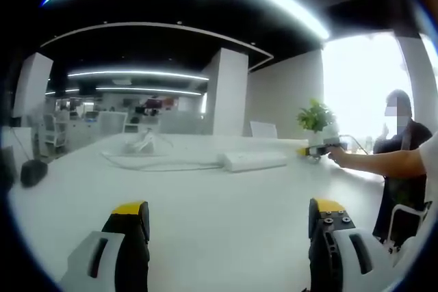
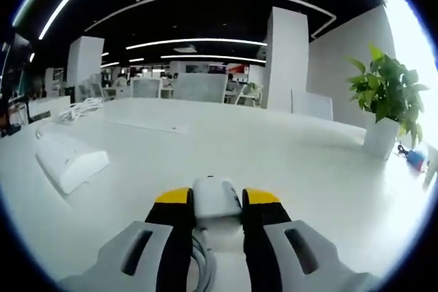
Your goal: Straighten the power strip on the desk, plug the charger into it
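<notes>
Charger: white block (image 2: pixel 216 198), clamped between the yellow-tipped jaws of the right tool (image 2: pixel 216 200) at the bottom centre of the right gripper view; its cord loops down between the jaws.
Power strip: long white bar lying on the worktop (image 1: pixel 205 237), centre right of the left gripper view (image 1: pixel 254 161), middle left of the right gripper view (image 2: pixel 70 161); its cable (image 1: pixel 154 163) trails off toward the left of the left gripper view.
Left tool: jaws apart (image 1: pixel 229 227), nothing between them, low in the left gripper view, well apart from the strip.
Right tool from afar: seen at the right of the left gripper view (image 1: pixel 316 150), held by the person's hand (image 1: pixel 337 154), near the strip's end.
Step in hand: likely carrying the charger to the strip, judged from the firm grip and the gap left to close.
Doing it well: bring the left tool onto the strip first, square it and pin it down; keep the charger level and its prongs lined up with a socket; press straight in. Which way the prongs face I cannot tell.
Risk: an unpinned strip would probably slide under the push.
Count: one charger, one power strip, two tools, one potted plant (image 2: pixel 387 97), one bundle of white cord (image 1: pixel 142 143) at the far side.
</notes>
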A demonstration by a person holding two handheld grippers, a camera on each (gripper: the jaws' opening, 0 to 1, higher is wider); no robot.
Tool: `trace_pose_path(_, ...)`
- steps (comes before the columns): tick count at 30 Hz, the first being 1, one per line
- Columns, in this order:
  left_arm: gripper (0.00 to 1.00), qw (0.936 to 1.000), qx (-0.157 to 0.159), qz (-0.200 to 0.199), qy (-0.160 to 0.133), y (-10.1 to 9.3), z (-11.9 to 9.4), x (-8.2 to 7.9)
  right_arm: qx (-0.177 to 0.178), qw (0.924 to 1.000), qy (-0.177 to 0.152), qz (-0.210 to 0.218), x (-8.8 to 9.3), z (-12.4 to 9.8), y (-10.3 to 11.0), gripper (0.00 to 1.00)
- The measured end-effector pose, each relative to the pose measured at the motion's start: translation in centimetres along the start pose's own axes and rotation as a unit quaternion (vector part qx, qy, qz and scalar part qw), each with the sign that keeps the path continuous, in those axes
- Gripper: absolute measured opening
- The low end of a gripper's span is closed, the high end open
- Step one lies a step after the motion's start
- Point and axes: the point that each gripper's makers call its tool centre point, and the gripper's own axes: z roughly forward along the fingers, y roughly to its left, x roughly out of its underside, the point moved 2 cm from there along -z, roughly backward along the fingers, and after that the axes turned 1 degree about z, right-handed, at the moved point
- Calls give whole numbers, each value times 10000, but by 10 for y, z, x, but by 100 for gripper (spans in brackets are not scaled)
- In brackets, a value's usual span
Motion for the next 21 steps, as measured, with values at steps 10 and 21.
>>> trace_pose_path(10, 99, 10000, 32, 25, -7, -3, 0, -2, -40, 9997, -80, 228, -6, -3, -1, 25)
trace_pose_path(21, 99, 10000, 33, 23, -26, -3, 0, -3, -52, 9997, -215, 66, -21, -11, -1, 25)
